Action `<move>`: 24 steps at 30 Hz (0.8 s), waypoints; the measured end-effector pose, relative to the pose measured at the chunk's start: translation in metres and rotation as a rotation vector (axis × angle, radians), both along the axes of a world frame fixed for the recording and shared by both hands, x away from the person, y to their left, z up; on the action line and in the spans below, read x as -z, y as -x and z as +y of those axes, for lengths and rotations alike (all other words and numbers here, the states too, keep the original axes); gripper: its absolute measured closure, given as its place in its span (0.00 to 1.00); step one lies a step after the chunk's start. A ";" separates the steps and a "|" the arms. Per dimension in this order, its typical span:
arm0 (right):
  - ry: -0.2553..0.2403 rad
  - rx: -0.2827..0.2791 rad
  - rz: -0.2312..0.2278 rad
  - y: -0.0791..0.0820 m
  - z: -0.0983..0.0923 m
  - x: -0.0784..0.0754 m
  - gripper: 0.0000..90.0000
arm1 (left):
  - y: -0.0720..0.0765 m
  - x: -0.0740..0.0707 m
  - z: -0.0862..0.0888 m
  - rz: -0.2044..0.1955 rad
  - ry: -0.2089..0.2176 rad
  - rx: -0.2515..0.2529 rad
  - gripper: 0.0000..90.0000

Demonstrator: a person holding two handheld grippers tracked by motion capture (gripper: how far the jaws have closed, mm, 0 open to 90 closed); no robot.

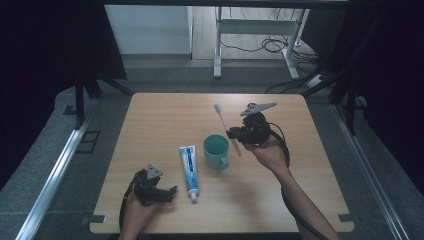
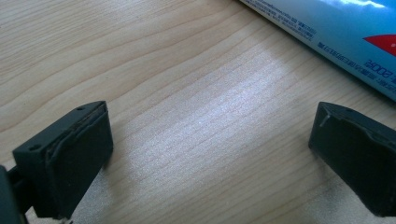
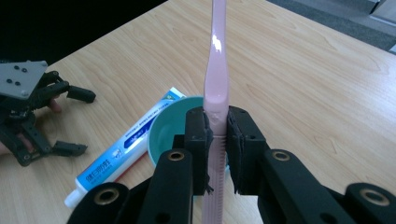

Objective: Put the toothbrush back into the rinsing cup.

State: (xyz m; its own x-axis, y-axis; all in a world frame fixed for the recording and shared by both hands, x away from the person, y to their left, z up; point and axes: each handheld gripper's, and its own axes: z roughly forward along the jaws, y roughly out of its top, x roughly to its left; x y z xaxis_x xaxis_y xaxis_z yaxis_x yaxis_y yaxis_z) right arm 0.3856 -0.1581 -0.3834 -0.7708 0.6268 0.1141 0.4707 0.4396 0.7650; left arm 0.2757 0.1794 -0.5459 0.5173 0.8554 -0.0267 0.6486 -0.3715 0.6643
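Two claws work here: the right claw (image 3: 217, 135) clamps a pink toothbrush (image 3: 216, 84) above the teal mug (image 1: 215, 150), while the left claw (image 2: 210, 154) rests wide open on the surface (image 1: 165, 115) beside the toothpaste tube (image 1: 189, 167). Gripped low on its handle, the brush may pivot, miss the rim, or tip the mug.

toothbrush (image 3: 217, 70): glossy plastic | table (image 1: 165, 115): matt wood grain
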 end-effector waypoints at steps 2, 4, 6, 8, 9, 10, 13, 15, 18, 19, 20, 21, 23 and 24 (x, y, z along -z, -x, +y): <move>-0.005 -0.003 -0.007 -0.001 0.003 -0.001 0.88 | 0.000 0.000 0.000 0.000 0.000 0.000 0.00; -0.012 -0.004 -0.011 -0.001 0.006 -0.002 0.88 | 0.000 0.000 0.000 0.000 0.000 0.000 0.00; -0.014 -0.006 -0.016 -0.002 0.009 -0.002 0.88 | 0.000 0.000 0.000 0.000 0.000 0.000 0.00; -0.019 -0.007 -0.018 -0.002 0.011 -0.003 0.88 | 0.000 0.000 0.000 0.000 0.000 0.000 0.00; -0.023 -0.008 -0.021 -0.003 0.012 -0.003 0.88 | 0.000 0.000 0.000 0.000 0.000 0.000 0.00; -0.026 -0.008 -0.023 -0.003 0.013 -0.003 0.88 | 0.000 0.000 0.000 0.000 0.000 -0.001 0.00; -0.032 -0.009 -0.029 -0.005 0.016 -0.004 0.88 | 0.000 0.000 0.000 0.000 0.000 0.000 0.00; -0.034 -0.009 -0.033 -0.005 0.018 -0.004 0.88 | 0.000 0.000 0.000 0.000 0.000 0.000 0.00; -0.037 -0.012 -0.038 -0.006 0.022 -0.005 0.88 | 0.000 0.000 0.000 0.000 0.000 0.000 0.00; -0.038 -0.012 -0.040 -0.007 0.023 -0.005 0.88 | 0.000 0.000 0.000 0.000 0.000 0.000 0.00; -0.041 -0.014 -0.044 -0.007 0.025 -0.005 0.88 | 0.000 0.000 0.000 0.000 0.000 0.000 0.00; -0.044 -0.014 -0.045 -0.007 0.027 -0.005 0.88 | 0.000 0.000 0.000 0.000 0.000 0.000 0.00; -0.044 -0.017 -0.048 -0.008 0.029 -0.005 0.88 | 0.000 0.000 0.000 0.000 -0.001 0.000 0.00; -0.045 -0.018 -0.049 -0.008 0.030 -0.005 0.88 | 0.000 0.000 0.000 0.000 -0.002 0.000 0.00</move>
State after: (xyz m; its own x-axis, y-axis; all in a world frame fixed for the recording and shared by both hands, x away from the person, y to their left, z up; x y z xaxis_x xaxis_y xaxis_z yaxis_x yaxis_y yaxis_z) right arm 0.3941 -0.1277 -0.3787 -0.7870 0.6082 0.1033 0.4245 0.4124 0.8060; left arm 0.2757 0.1794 -0.5459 0.5174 0.8554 -0.0252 0.6486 -0.3727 0.6636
